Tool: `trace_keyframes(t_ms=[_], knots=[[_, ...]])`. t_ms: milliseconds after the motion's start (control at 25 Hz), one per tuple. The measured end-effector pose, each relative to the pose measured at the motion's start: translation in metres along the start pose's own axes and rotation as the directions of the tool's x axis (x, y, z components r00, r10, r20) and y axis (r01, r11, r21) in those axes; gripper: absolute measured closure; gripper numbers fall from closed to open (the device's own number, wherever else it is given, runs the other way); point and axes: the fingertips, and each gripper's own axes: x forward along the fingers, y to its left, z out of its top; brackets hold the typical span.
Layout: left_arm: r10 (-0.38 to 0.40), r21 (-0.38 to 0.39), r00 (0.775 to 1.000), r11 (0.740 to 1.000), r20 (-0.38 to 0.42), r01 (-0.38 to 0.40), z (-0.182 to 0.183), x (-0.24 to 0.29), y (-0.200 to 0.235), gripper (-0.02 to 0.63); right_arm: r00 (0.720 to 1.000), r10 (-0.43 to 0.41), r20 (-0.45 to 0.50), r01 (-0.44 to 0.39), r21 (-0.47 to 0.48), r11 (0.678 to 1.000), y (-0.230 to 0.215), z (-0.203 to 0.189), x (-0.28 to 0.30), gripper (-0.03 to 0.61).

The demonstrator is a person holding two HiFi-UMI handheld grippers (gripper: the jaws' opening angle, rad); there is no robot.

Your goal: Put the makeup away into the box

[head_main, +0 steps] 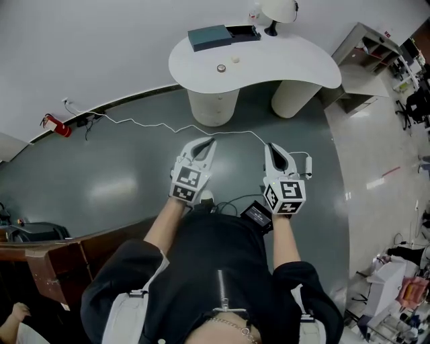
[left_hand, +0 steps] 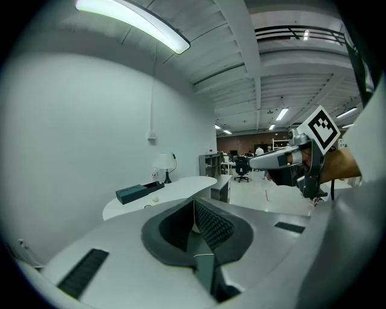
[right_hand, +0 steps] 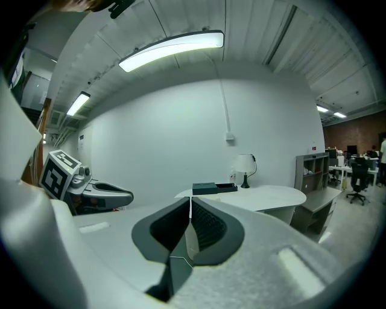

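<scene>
Left gripper (head_main: pixel 209 142) and right gripper (head_main: pixel 269 146) are hovering mid-frame, jaws pressed together, pinching nothing. Makeup (head_main: pixel 221 68) is sitting on the table (head_main: pixel 289 60), upper centre, near the box (head_main: pixel 209 37). Best approach, likely: stepping closer, then spreading the jaws before reaching.

White curved table (head_main: pixel 282 60), table lamp (head_main: pixel 277 10), grey floor (head_main: pixel 121 175), white wall (head_main: pixel 101 47), ceiling strip light (right_hand: pixel 172 49)

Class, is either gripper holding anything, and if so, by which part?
Nothing is held: the left gripper and the right gripper both have their jaws shut and empty.
</scene>
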Motion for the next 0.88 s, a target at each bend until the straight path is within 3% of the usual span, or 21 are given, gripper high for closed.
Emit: trace_keyframes(t_ms=[880], knots=[[-0.101, 0.019, 0.995, 0.995, -0.010, 0.102, 0.005, 0.067, 0.071, 0.600, 0.997, -0.075, -0.028, 0.076, 0.027, 0.997, -0.015, 0.012, 0.087, 0.572]])
